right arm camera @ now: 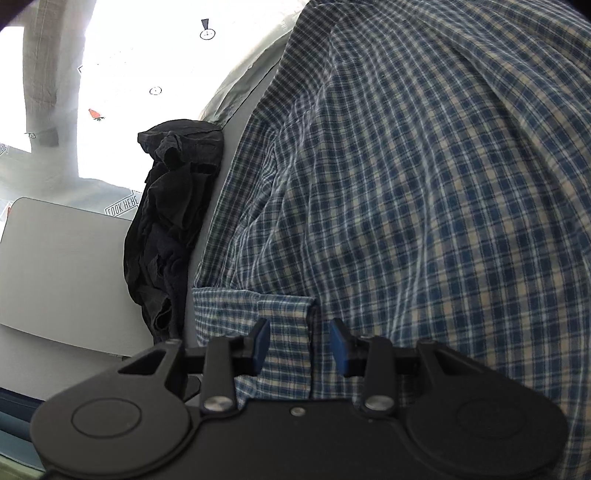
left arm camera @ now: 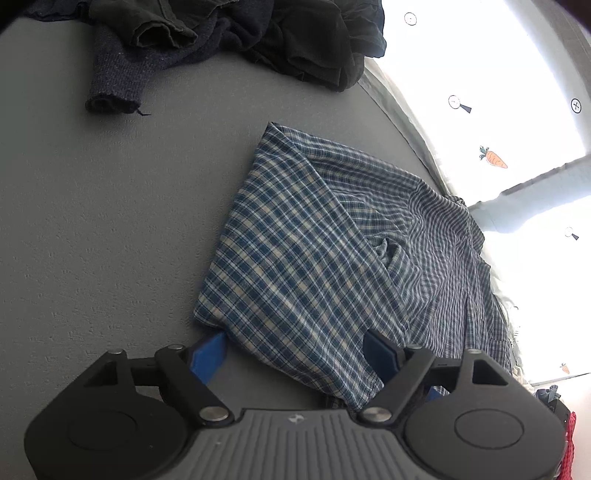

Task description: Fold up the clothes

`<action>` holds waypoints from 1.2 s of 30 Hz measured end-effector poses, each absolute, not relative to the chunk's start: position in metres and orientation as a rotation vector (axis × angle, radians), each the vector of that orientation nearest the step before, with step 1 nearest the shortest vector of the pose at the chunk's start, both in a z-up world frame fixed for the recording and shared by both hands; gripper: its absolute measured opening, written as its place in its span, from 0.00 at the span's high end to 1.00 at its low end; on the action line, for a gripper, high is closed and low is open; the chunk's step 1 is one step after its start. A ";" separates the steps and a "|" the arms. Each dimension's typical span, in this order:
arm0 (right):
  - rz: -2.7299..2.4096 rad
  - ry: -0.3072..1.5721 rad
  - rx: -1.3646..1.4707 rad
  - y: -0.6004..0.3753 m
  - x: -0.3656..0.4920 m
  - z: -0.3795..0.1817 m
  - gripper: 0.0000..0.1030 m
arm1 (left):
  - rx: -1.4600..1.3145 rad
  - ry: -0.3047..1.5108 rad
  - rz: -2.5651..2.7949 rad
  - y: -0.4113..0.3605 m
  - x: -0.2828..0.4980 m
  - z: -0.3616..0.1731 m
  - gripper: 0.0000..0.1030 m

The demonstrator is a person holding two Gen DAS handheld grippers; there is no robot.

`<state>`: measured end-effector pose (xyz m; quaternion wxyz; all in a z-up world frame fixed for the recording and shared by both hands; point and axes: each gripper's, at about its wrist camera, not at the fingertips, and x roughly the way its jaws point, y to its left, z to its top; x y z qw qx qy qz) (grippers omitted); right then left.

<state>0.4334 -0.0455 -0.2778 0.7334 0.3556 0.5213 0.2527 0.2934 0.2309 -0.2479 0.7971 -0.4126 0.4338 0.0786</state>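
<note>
- Left gripper [left arm camera: 293, 350]: jaws stand wide, a blue pad [left arm camera: 210, 350] on either side of the near corner of the plaid shirt [left arm camera: 314, 240]. The cloth passes between the pads; no pad visibly presses on it.
- Plaid shirt lies partly folded on the grey table [left arm camera: 92, 221], towards its right edge; its far side runs up to that edge and looks to spill over it, though bright light there washes out the detail.
- Dark clothes pile [left arm camera: 221, 33] at the far edge of the table, cut off by the top of the left wrist view. A ribbed knit sleeve [left arm camera: 114, 85] trails out of it towards the near side.
- Right gripper [right arm camera: 300, 345]: jaws at a narrow gap, with a hemmed band of the shirt [right arm camera: 424, 203] between the pads. Cannot tell whether the pads touch the cloth.
- Right wrist view: shirt fills most of the frame and is blurred; its lower part is hidden behind the gripper body.
- Dark pile [right arm camera: 170, 221] lies just beside the shirt's left side.
- White patterned cloth [left arm camera: 480, 92] beyond the table is overexposed.
</note>
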 end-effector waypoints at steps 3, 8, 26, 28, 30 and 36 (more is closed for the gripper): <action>0.568 1.156 0.840 -0.038 0.437 -0.282 0.64 | -0.891 0.932 0.148 0.230 0.297 -0.248 0.11; 0.578 1.160 0.843 -0.024 0.444 -0.282 0.64 | -0.845 0.948 0.125 0.223 0.303 -0.247 0.05; 0.469 0.920 0.876 -0.112 0.402 -0.228 0.98 | -0.872 0.979 0.175 0.204 0.314 -0.242 0.00; 0.440 0.883 0.921 -0.142 0.391 -0.221 0.98 | -0.880 0.964 0.163 0.192 0.312 -0.237 0.00; 0.427 0.843 0.957 -0.172 0.385 -0.217 0.98 | -0.838 0.951 0.161 0.174 0.309 -0.231 0.00; 0.417 0.754 0.985 -0.251 0.373 -0.192 0.98 | -0.705 0.905 0.179 0.115 0.291 -0.203 0.00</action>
